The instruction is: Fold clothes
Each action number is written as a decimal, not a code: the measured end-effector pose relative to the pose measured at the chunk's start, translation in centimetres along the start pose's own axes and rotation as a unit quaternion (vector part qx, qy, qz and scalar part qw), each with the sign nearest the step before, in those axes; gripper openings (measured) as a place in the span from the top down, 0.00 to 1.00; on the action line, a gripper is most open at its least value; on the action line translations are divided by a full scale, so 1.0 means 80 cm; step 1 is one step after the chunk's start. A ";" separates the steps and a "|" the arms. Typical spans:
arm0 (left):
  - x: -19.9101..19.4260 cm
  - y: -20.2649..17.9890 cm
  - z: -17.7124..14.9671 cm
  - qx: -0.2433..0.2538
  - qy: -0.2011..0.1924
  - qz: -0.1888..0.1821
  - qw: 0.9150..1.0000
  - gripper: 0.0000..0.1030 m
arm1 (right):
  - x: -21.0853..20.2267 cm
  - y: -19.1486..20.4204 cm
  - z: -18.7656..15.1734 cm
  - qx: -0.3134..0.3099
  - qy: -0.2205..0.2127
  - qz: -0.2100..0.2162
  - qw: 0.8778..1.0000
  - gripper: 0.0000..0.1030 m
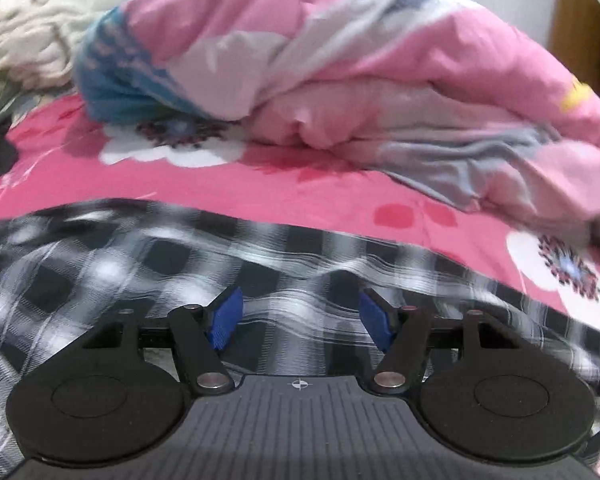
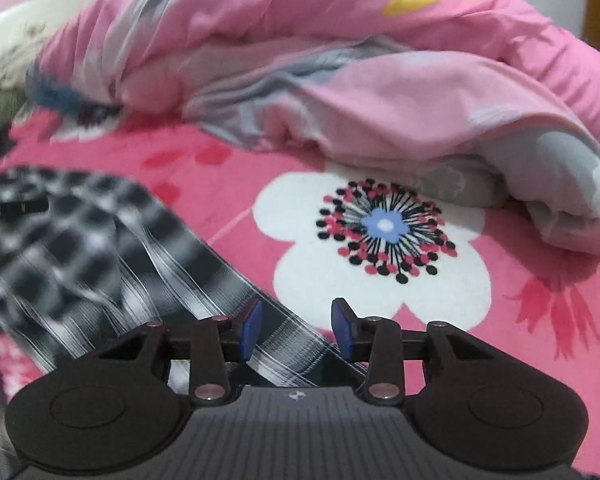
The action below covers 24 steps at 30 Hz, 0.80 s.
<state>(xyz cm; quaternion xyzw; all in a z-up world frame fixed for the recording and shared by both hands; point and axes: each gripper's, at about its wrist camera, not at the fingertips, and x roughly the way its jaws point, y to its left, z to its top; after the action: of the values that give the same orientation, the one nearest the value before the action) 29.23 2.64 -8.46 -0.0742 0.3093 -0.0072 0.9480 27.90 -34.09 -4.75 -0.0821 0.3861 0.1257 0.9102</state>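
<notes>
I found both jaws spread: my left gripper (image 1: 300, 318) over the plaid shirt (image 1: 140, 272), my right gripper (image 2: 296, 330) at its edge. Nothing was pinched on the pink sheet (image 2: 520, 320).

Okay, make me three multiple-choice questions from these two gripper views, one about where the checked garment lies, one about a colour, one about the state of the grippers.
1. The black-and-white checked fabric garment lies on:
A. a pink floral bedsheet
B. a wooden floor
C. a chair

2. The gripper pads are:
A. red
B. blue
C. green

3. The left gripper and right gripper are:
A. both open
B. both shut
C. one shut

Key: 1 A, the pink floral bedsheet spreads around it. 2 B, blue pads show. 3 A, gaps between both finger pairs.
</notes>
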 end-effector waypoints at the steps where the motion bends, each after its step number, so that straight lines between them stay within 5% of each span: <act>1: 0.003 -0.003 -0.001 0.005 0.002 0.001 1.000 0.38 | 0.006 -0.001 0.000 -0.004 0.001 0.003 1.000 0.61; 11: 0.018 -0.008 -0.005 0.012 0.016 0.020 1.000 0.38 | 0.037 0.003 -0.008 -0.037 0.051 0.018 0.998 0.64; 13: 0.019 -0.007 -0.004 0.010 0.015 0.022 1.000 0.38 | 0.033 0.008 -0.010 -0.045 0.055 0.013 0.997 0.84; 15: 0.019 -0.006 -0.004 0.006 0.013 0.023 1.000 0.38 | 0.030 0.014 -0.009 -0.054 0.051 -0.003 0.997 1.00; 24: 0.020 -0.002 -0.001 -0.007 0.006 0.040 0.999 0.38 | 0.031 0.008 0.034 -0.082 -0.017 -0.114 0.990 1.00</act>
<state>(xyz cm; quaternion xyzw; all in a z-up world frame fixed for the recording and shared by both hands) 30.52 2.39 -9.43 -0.0688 0.3181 0.0326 0.9450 31.24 -32.42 -4.68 -0.1979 0.3468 0.0540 0.9152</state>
